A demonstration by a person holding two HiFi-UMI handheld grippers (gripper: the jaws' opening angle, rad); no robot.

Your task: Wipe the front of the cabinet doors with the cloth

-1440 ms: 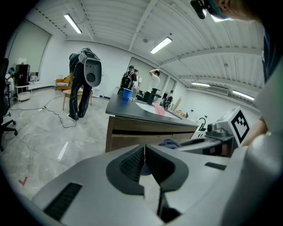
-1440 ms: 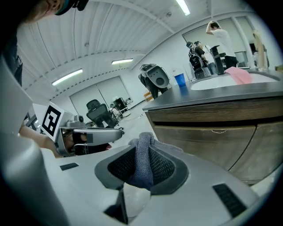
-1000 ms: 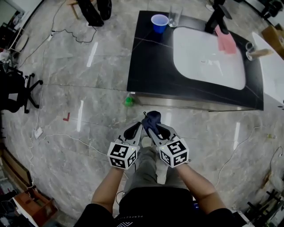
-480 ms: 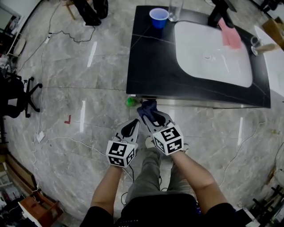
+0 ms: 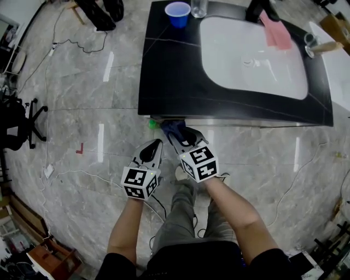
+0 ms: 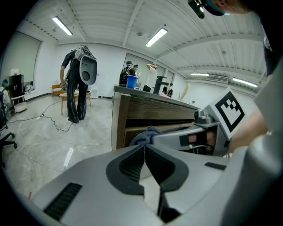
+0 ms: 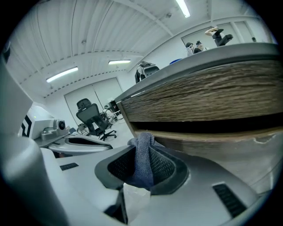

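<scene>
Right claw [image 7: 143, 149]: it is biting down on the cloth [image 7: 142, 161], the jaws pressing on the blue fabric from both sides while a bunched fold is poking out past the tips.
Cloth's place: it is sitting right up at the top of the cabinet [image 7: 208, 103] front, under the worktop's near edge and near the left-hand corner as the person faces it. It is level with the dark gap below the wood-grain band. Whether it is actually touching the wood, I cannot tell.
Left claw [image 6: 145, 152]: its jaws are lying together with nothing between them. It is hanging over the floor [image 5: 82, 98] just beside the right claw, on its left, and a little further back from the cabinet.
Worktop [image 5: 169, 71]: black, it is carrying a white sink [image 5: 251, 54]. A blue cup [image 5: 178, 12] and a clear glass [image 5: 199, 6] are standing side by side at the far edge, and a pink thing [image 5: 276, 31] is lying at the sink's far rim.
Floor: grey marble, with a small green thing [image 5: 153, 123] lying by the cabinet's left corner, near the cloth, and a black chair [image 5: 19, 117] standing well apart at the left.
Person: is standing facing the cabinet, both forearms reaching forward and down, holding the left claw in one hand and the right claw in the other.
</scene>
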